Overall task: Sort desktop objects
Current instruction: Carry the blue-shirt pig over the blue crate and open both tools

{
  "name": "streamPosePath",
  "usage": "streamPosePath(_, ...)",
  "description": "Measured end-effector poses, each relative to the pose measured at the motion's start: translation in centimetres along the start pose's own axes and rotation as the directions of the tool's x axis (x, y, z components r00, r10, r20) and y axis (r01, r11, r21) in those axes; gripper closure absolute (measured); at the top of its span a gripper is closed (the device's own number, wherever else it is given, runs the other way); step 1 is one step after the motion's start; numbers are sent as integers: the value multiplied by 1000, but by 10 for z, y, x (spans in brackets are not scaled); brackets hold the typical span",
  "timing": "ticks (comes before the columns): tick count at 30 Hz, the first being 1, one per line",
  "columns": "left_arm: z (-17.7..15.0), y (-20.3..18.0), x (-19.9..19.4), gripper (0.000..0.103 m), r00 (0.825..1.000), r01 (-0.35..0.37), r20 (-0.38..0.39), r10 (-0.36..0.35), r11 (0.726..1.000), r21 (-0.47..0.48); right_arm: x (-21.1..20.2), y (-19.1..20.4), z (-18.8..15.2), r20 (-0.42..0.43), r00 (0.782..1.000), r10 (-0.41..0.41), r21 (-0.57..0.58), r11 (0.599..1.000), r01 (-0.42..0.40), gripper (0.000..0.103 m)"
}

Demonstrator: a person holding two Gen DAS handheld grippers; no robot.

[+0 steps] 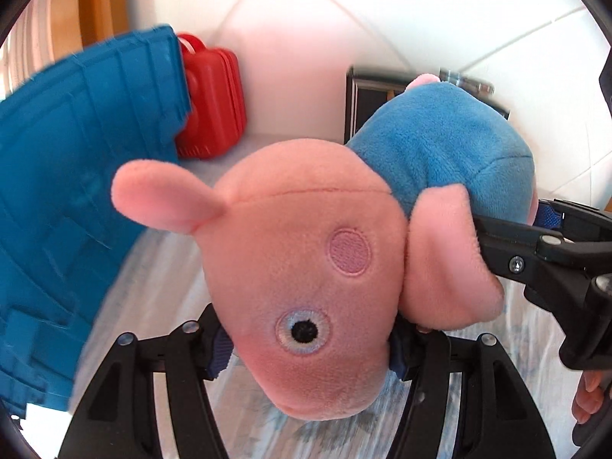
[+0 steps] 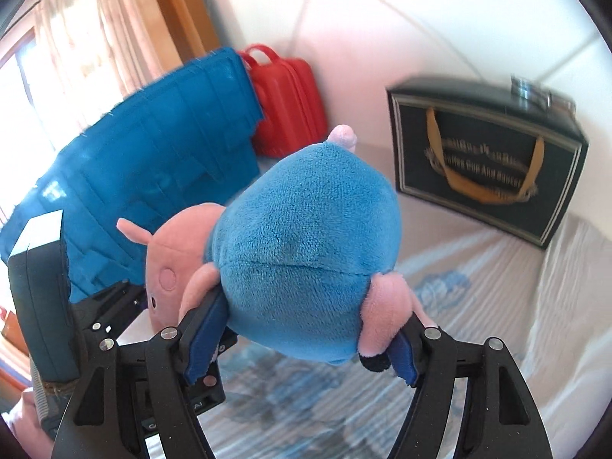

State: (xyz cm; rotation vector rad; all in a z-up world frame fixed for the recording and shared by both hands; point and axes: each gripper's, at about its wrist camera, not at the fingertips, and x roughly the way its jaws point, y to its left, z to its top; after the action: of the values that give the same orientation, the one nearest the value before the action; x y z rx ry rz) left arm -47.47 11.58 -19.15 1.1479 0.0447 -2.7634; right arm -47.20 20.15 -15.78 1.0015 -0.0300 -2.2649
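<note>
A pink plush pig in a blue shirt [image 1: 306, 267] is held in the air between both grippers. My left gripper [image 1: 310, 348] is shut on its pink head, snout toward the camera. My right gripper [image 2: 302, 344] is shut on its blue body [image 2: 306, 244], with the pads pressing its sides near the pink arms. The right gripper also shows in the left wrist view [image 1: 543, 256] at the right, against the pig's arm. The left gripper shows in the right wrist view [image 2: 114, 313] at the lower left, at the pig's head.
A blue plastic crate [image 1: 76, 191] stands at the left, also in the right wrist view [image 2: 153, 176]. A red toy suitcase [image 2: 287, 103] stands behind it against the white wall. A black gift box with a tan handle [image 2: 485, 160] stands at the right. A striped cloth [image 2: 459, 325] covers the surface below.
</note>
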Motion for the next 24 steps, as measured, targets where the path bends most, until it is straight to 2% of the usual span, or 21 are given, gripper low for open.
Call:
streamPosePath(13, 28, 55, -131, 41, 987, -42, 155, 46, 999, -29, -82, 110, 46, 130, 991, 21, -109, 994, -6, 29)
streamPosePath(18, 39, 87, -172, 41, 972, -77, 221, 82, 997, -31, -100, 155, 67, 173, 984, 50, -152, 988, -23, 29)
streamPosePath(24, 60, 144, -213, 41, 953, -110, 280, 117, 993, -42, -104, 217, 98, 222, 972, 71, -196, 980, -27, 29)
